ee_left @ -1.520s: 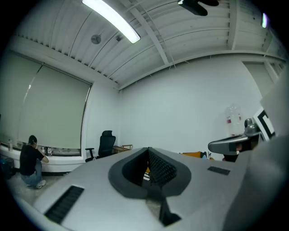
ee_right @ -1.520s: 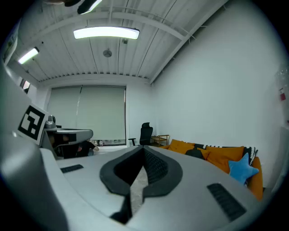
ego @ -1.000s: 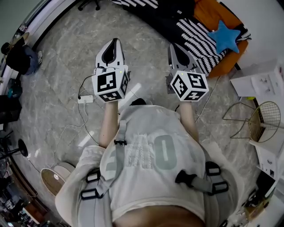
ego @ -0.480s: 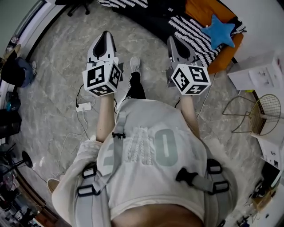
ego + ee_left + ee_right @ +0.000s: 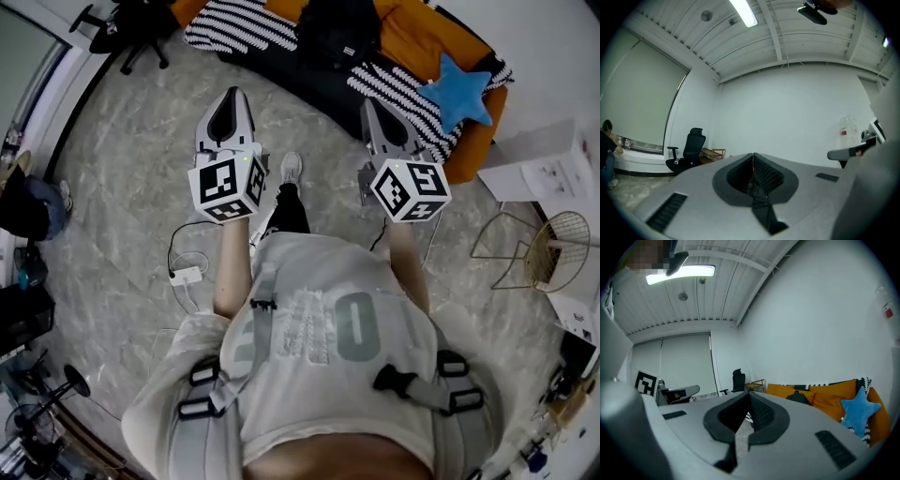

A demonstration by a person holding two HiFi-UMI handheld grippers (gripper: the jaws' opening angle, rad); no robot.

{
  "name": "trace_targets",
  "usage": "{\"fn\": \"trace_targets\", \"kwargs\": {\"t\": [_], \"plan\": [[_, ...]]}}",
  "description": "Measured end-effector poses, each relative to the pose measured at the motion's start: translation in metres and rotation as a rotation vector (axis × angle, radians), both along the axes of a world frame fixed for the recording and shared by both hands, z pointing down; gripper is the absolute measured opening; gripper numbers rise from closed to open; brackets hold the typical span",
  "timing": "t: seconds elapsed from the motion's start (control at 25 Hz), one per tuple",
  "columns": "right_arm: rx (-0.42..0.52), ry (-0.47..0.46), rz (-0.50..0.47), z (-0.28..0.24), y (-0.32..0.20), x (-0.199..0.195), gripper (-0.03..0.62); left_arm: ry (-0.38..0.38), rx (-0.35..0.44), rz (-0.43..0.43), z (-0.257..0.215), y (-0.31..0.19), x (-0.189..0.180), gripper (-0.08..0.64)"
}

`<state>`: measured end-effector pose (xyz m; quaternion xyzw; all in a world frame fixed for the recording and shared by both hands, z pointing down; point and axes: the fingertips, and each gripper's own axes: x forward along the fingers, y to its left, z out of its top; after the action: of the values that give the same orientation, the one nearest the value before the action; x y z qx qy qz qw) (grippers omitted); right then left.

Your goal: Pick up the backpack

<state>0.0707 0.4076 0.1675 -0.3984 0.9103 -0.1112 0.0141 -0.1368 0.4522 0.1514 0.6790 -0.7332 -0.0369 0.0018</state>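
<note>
A black backpack (image 5: 337, 33) lies on the orange sofa (image 5: 441, 37) at the top of the head view; in the right gripper view the backpack (image 5: 799, 398) shows as a dark shape against the orange cushions. My left gripper (image 5: 232, 98) is held level over the marble floor, short of the sofa, jaws shut with nothing between them. My right gripper (image 5: 375, 108) is beside it, its tip over the sofa's front edge, also shut and empty. In its own view the left gripper (image 5: 753, 157) faces a white wall; the right gripper (image 5: 749, 397) faces the sofa's end.
Striped cushions (image 5: 239, 28) and a blue star cushion (image 5: 457, 94) lie on the sofa. A black office chair (image 5: 122, 28) stands at upper left. A power strip with cable (image 5: 185, 277) lies on the floor. A gold wire chair (image 5: 553, 248) and white boxes (image 5: 539, 164) stand at right.
The person has walked toward the sofa: it has slid down into the head view, showing more of itself and the backpack. Both grippers stay shut and level, carried forward together.
</note>
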Motion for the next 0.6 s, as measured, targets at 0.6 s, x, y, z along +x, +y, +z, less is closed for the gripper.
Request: {"fn": "trace_targets", "kwargs": {"t": [0.6], "plan": [[-0.065,0.067,0.08,-0.003,-0.225,-0.095,0.008,-0.034,0.027,0.149,-0.013,-0.257,-0.08,0.021]]}}
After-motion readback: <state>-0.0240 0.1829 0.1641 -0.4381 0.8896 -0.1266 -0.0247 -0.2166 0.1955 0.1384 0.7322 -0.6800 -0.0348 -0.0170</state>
